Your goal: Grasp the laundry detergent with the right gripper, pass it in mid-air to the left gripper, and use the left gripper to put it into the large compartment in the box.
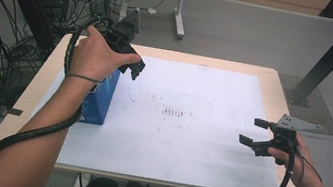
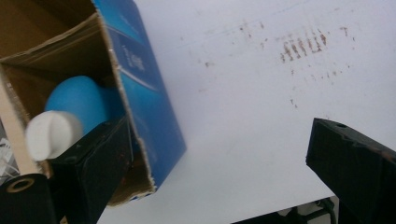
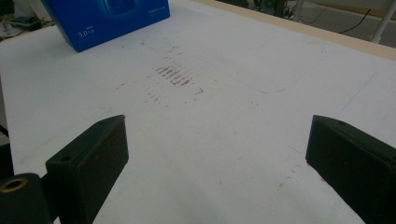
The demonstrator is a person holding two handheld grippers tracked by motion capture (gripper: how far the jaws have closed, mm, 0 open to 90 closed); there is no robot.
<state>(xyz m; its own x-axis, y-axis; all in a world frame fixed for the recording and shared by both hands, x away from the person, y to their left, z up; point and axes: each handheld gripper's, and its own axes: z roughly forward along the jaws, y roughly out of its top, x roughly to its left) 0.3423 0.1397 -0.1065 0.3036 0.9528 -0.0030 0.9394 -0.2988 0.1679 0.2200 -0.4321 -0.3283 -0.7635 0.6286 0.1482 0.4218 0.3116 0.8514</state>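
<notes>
We are seeing the blue box (image 1: pixel 102 97) lying on the white sheet (image 1: pixel 187 142) at the table's (image 1: pixel 277 85) left side, its open end showing brown cardboard inside. Within the box a blue bottle (image 2: pixel 77 100) with a white cap (image 2: pixel 49 133) is lying, cap toward the opening, in the left gripper view.

Our left gripper (image 1: pixel 131 65) is hovering just beside the box's far end, above its right edge; its 2 jaws are standing spread wide with nothing between them. In its own view 1 jaw is sitting in front of the box's mouth, just below the cap, and the other is standing over bare sheet to the right of the box.

Our right gripper (image 1: pixel 254 132) is hanging well apart from the box, over the sheet's right side, jaws spread and gripping nothing. Brown smudges (image 1: pixel 174 112) are marking the sheet between the box and this gripper
</notes>
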